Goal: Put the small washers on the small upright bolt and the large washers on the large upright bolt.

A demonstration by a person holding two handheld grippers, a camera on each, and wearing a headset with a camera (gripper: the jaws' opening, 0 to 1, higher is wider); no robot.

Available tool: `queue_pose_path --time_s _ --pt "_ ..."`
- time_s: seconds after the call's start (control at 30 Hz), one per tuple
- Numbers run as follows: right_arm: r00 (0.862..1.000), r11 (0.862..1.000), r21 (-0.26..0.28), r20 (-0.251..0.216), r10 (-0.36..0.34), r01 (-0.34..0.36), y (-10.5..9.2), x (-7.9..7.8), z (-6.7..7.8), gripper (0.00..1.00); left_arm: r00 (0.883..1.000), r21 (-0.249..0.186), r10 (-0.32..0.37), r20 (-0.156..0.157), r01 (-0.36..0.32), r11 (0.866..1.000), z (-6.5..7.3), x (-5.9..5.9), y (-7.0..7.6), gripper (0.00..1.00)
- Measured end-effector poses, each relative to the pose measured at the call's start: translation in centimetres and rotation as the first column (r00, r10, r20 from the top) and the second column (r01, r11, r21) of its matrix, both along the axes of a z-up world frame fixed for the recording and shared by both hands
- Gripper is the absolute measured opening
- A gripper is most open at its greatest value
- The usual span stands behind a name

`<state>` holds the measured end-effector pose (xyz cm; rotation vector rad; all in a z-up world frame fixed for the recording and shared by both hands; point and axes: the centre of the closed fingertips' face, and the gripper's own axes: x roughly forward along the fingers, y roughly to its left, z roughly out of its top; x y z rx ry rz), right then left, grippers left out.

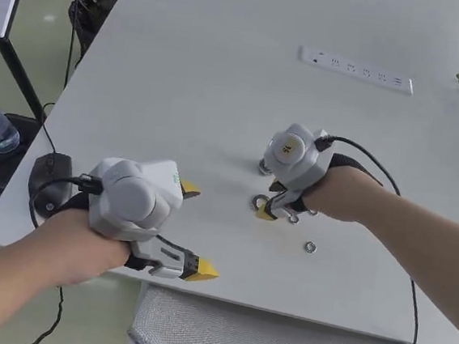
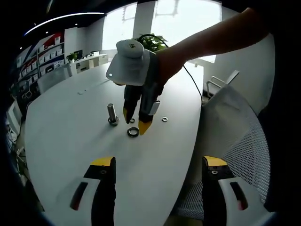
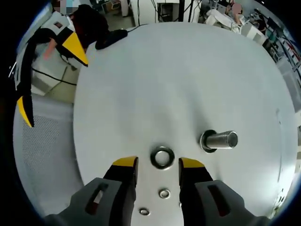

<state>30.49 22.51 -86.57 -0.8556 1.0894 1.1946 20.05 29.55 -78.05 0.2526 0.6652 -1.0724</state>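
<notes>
White and smooth, the worktop (image 1: pixel 223 74) is giving a flat washer nothing to brace against, and that is what we are worrying about most. We are holding the right gripper (image 2: pixel 136 121) tip-down over the large washer (image 3: pixel 154 157), its jaws standing apart and gripping nothing.

If we are closing too high, the yellow tips are likely to ride over the thin ring. If we are coming in off-centre, one tip may be shoving it across the surface toward the large upright bolt (image 3: pixel 220 140). That bolt seems to be standing on its head and could be tipped by a knock. Two small washers (image 3: pixel 164 193) are lying just behind the tips, between the jaws, so a low sweep may be dragging one along or pinching the wrong piece.

In the right gripper view the large washer is lying flat just ahead of the tips and centred between them. The bolt is standing near on one side, apart from it. We are holding the left gripper (image 2: pixel 159 164) wide open and empty over the near edge of the worktop, well apart from the washers.
</notes>
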Motion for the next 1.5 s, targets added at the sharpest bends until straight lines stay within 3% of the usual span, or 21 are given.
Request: queue_pose_path --time_s 0.9,1.03,1.5 --pt "0.999 0.999 -0.027 0.015 0.036 -0.036 -0.3 0.5 -1.5 0.35 1.0 -0.005 0.02 -0.016 -0.02 1.0 -0.1 -0.5 -0.1 0.71" --pt "0.997 0.996 -0.048 0.034 0.073 -0.071 -0.3 0.5 -1.5 0.32 1.0 0.005 0.02 -0.015 -0.019 1.0 -0.4 -0.5 0.1 0.72" --pt "0.997 0.995 -0.063 0.024 0.075 -0.073 -0.3 0.6 -1.5 0.24 1.0 0.0 0.017 -0.014 -0.017 1.0 -0.2 -0.2 0.0 0.71"
